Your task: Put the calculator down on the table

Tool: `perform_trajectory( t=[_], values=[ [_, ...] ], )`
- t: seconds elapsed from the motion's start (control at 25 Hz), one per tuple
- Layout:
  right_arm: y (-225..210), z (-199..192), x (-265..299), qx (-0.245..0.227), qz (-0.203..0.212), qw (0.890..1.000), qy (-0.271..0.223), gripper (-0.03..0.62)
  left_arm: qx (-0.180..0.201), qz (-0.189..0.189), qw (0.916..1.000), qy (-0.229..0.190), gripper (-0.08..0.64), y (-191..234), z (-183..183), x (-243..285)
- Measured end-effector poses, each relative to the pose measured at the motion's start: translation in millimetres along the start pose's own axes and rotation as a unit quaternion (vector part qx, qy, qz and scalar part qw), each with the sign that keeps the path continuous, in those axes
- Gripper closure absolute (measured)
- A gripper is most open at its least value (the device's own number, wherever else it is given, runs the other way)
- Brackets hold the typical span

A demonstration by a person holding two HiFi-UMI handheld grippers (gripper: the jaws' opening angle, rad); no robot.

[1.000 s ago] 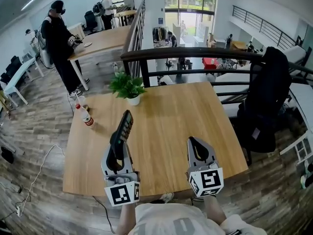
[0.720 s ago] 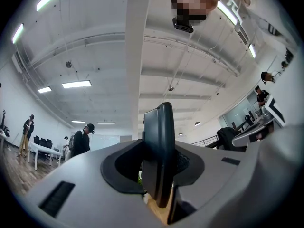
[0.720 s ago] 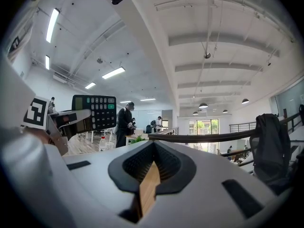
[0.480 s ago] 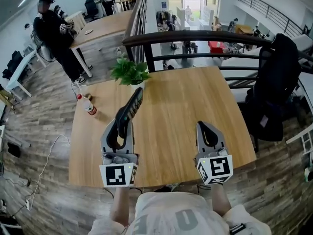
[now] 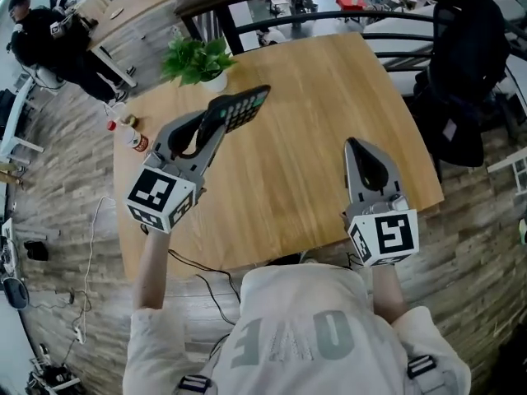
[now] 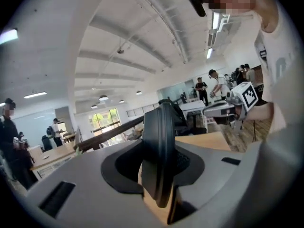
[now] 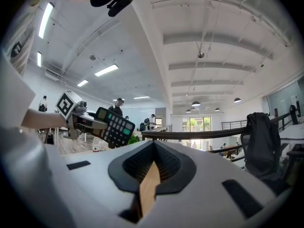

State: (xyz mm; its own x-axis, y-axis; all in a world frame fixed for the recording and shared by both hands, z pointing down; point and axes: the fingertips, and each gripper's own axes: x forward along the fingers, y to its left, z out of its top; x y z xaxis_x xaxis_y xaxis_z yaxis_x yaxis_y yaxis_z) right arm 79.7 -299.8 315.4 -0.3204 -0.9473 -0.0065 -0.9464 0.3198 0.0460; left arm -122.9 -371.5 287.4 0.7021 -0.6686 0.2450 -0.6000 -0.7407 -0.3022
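The fingers of the left gripper (image 5: 212, 124) are pinching the near end of the calculator (image 5: 243, 107), holding it above the bench (image 5: 313, 138) just beside the potted plant (image 5: 196, 60), its long axis running straight on from them, while the right gripper (image 5: 354, 143), fingers pressed together and empty, is waiting farther from the plant.

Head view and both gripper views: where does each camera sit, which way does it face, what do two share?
Head view: on the head, steeply down at the table; forearms, left gripper, right gripper show.
Left gripper view: on that gripper, along jaws shut on the calculator, toward the right gripper; shirt shows.
Right gripper view: level across the table; own jaws together, empty.
Shared: all three show the calculator.
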Motion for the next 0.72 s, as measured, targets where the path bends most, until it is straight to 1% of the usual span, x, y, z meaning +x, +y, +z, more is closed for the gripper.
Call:
perform_trajectory(
  t=[0.08, 0.12, 0.2, 0.28, 0.36, 0.48, 0.52, 0.56, 0.6, 0.64, 0.68, 0.72],
  values=[
    [-5, -5, -2, -0.002, -0.003, 1.0, 0.009, 0.575, 0.004, -0.041, 0.9982, 0.043, 0.445, -3, -18, 18],
    [-6, -8, -3, -0.001, -0.006, 1.0, 0.016, 0.575, 0.002, -0.063, 0.9959, 0.065, 0.445, -5, -27, 26],
    [-6, -18, -7, 0.005, -0.013, 0.999, 0.035, 0.575, -0.005, -0.112, 0.9876, 0.11, 0.445, -12, -48, 38],
    [-4, -27, -9, 0.009, -0.014, 0.999, 0.05, 0.574, -0.005, -0.163, 0.9744, 0.154, 0.445, -22, -68, 49],
    [-4, -34, -9, 0.009, -0.013, 0.998, 0.061, 0.574, 0.003, -0.215, 0.9565, 0.197, 0.445, -33, -88, 60],
    [-6, -44, -9, 0.011, -0.017, 0.997, 0.076, 0.574, 0.002, -0.292, 0.9227, 0.252, 0.445, -54, -119, 74],
    [-6, -48, -10, 0.012, -0.019, 0.996, 0.082, 0.575, -0.002, -0.318, 0.9093, 0.268, 0.445, -62, -130, 79],
    [-7, -52, -10, 0.015, -0.022, 0.996, 0.088, 0.574, -0.005, -0.347, 0.8938, 0.284, 0.445, -71, -142, 83],
    [-8, -56, -11, 0.018, -0.027, 0.995, 0.096, 0.575, -0.008, -0.376, 0.8762, 0.301, 0.445, -82, -153, 86],
    [-9, -59, -12, 0.021, -0.031, 0.994, 0.102, 0.574, -0.011, -0.406, 0.8569, 0.317, 0.445, -92, -163, 89],
    [-11, -63, -13, 0.023, -0.034, 0.993, 0.108, 0.574, -0.013, -0.436, 0.836, 0.333, 0.445, -102, -172, 90],
    [-12, -66, -13, 0.024, -0.036, 0.993, 0.112, 0.575, -0.016, -0.466, 0.8133, 0.349, 0.445, -112, -181, 91]
  ],
)
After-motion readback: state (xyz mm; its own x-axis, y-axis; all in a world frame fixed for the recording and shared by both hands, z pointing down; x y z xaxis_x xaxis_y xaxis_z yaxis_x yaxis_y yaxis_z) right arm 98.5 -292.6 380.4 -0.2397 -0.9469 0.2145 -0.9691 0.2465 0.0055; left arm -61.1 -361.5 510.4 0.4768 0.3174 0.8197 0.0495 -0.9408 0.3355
